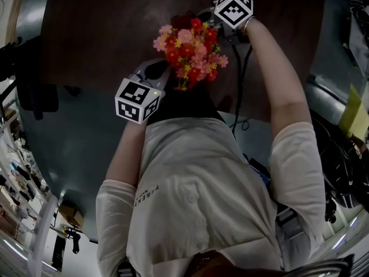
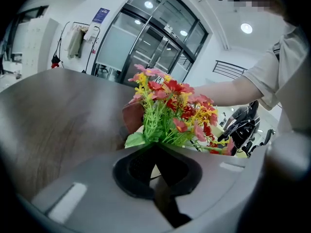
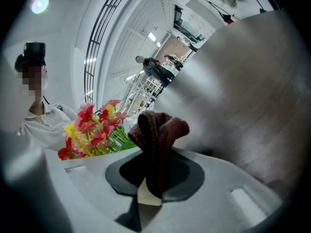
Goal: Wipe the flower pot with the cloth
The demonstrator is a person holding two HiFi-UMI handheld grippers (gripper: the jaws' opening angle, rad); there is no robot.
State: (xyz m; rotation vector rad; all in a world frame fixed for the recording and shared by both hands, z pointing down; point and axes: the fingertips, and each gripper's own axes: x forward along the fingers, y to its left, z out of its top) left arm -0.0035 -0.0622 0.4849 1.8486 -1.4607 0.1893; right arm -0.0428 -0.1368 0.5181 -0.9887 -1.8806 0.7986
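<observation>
Item 1, left gripper (image 2: 154, 148): jaws pressed fully together at the foot of the flowers (image 2: 167, 108). A pale sliver shows in the slot behind the tips. Whether they pinch a rim or a stem cannot be told.

Item 2, right gripper (image 3: 158, 150): clenched on the cloth (image 3: 158, 127), a dark maroon knit bunched upright out of the jaws. A pale tag (image 3: 148, 196) hangs below in the slot.

Item 3, flower pot: sits between the two grippers on the table (image 2: 63, 110). It holds red, pink and yellow blooms on green stems. The pot body itself is hidden in every view, covered by the bouquet from above and by the gripper bodies from the sides.

Item 4, cloth as seen from the left gripper view: a brown-red patch just behind the flowers' left side. Contact with the pot is not discernible.

Item 5, table: dark wood-grain top, its far edges cut off.

Item 6, background: glass doors (image 2: 146, 47), out of focus.
</observation>
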